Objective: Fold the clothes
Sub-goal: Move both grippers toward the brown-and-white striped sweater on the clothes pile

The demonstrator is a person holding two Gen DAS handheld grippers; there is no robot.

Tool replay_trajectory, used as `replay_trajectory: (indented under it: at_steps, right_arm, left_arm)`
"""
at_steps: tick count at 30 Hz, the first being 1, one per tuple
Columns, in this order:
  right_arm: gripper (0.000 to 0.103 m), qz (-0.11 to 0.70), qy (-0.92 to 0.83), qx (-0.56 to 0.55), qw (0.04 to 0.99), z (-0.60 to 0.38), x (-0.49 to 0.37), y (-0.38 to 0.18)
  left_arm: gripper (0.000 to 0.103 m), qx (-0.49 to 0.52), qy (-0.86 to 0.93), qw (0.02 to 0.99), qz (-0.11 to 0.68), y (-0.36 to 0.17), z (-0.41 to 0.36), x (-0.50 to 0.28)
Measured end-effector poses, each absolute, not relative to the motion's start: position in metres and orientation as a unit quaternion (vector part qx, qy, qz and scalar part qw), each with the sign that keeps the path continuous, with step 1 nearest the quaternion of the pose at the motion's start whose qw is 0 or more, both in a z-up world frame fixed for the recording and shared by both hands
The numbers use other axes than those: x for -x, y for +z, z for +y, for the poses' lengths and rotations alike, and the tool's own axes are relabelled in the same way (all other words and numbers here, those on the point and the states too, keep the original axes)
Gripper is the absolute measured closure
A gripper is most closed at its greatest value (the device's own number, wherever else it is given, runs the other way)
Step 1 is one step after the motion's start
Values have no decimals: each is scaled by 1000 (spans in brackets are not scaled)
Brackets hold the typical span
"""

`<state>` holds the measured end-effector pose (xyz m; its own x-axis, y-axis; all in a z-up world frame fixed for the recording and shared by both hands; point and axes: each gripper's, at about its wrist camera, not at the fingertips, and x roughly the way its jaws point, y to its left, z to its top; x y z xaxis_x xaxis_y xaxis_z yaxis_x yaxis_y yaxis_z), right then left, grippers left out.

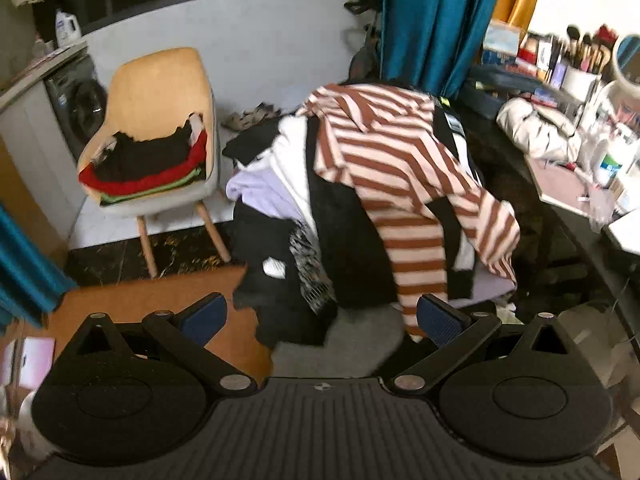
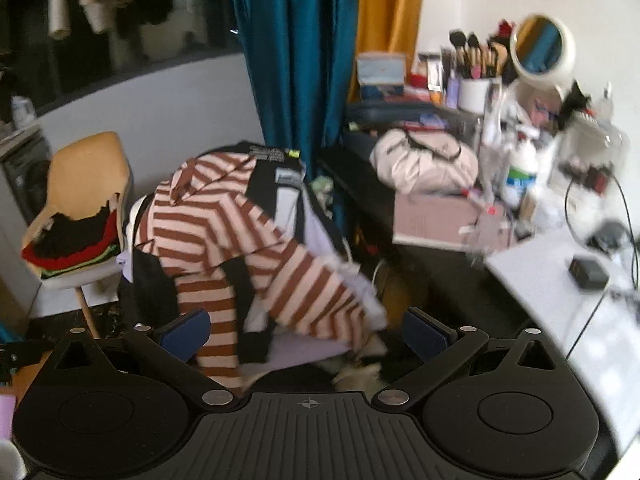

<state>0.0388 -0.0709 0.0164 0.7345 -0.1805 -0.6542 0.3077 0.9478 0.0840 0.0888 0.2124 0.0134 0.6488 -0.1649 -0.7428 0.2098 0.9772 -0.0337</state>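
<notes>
We see both grippers held above a heap of unfolded clothes [image 1: 344,208], neither touching cloth.

Left gripper [image 1: 322,318]: jaws spread wide, nothing between the blue pads [image 1: 204,318]. The right pad overlaps the hanging sleeve of the striped top [image 1: 392,152] in the left view, but we cannot tell whether it touches.

Right gripper [image 2: 306,334]: jaws likewise wide apart, empty. Its pads frame the lower edge of the heap in the right view, where the frame is blurred.

The striped top, brown and pale pink, lies uppermost, draped over black, white and lilac garments. One sleeve hangs straight down the front; the other part trails down to the right. What the heap rests on is hidden.

To the left of the heap, well apart, stands a tan chair [image 1: 156,92] holding a flat stack [image 1: 148,172] of clothes: black on top, red and green below. A washer [image 1: 78,100] sits behind the chair.

To the right is a dark desk [image 2: 360,184] crowded with cosmetics, a brush cup [image 2: 476,92], a round mirror [image 2: 540,46] and a pale bag [image 2: 424,160]. A teal curtain [image 1: 436,20] hangs behind the heap.
</notes>
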Motion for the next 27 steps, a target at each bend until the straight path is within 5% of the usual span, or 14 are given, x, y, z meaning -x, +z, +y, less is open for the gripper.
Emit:
replay_trajectory:
  at_steps: [12, 27]
  right_arm:
    - [1, 339, -233, -112, 905, 69, -67, 33]
    - [1, 319, -269, -120, 901, 93, -132, 11]
  left_arm:
    - [0, -25, -172, 895, 411, 25, 339, -147]
    - [0, -29, -235, 886, 399, 12, 356, -229]
